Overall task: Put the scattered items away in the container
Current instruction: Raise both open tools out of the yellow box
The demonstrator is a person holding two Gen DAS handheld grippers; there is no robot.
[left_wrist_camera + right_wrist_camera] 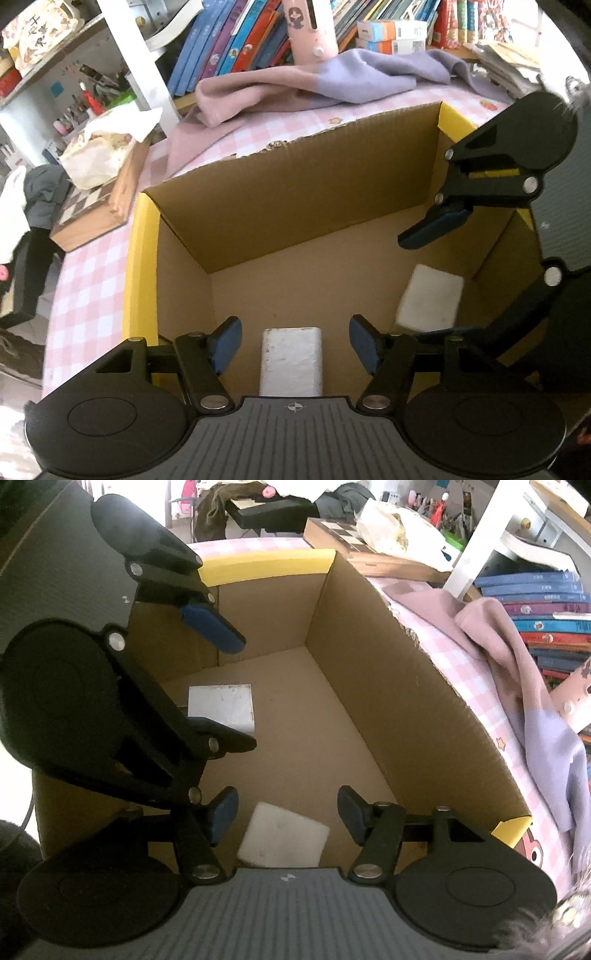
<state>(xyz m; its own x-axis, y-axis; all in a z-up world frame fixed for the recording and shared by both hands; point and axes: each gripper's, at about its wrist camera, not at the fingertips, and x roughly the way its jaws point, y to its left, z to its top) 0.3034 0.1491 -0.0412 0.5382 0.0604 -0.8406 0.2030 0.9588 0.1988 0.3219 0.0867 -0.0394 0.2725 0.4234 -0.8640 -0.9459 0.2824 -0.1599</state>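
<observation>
A cardboard box (295, 177) with yellow edges stands on the pink checked table; it also shows in the right wrist view (369, 657). Two white flat blocks lie on its floor. My left gripper (295, 345) is open above one block (291, 360), which also shows in the right wrist view (221, 705). My right gripper (288, 818) is open above the other block (284, 834), which shows in the left wrist view (430, 299). The right gripper (432, 277) reaches into the box from the right, and the left gripper (229, 686) from the left.
A pink and lilac cloth (303, 88) lies behind the box, in front of a row of books (236, 40). A wooden chessboard box (99, 199) with a bag on it sits to the left. A pink cylinder (312, 29) stands by the books.
</observation>
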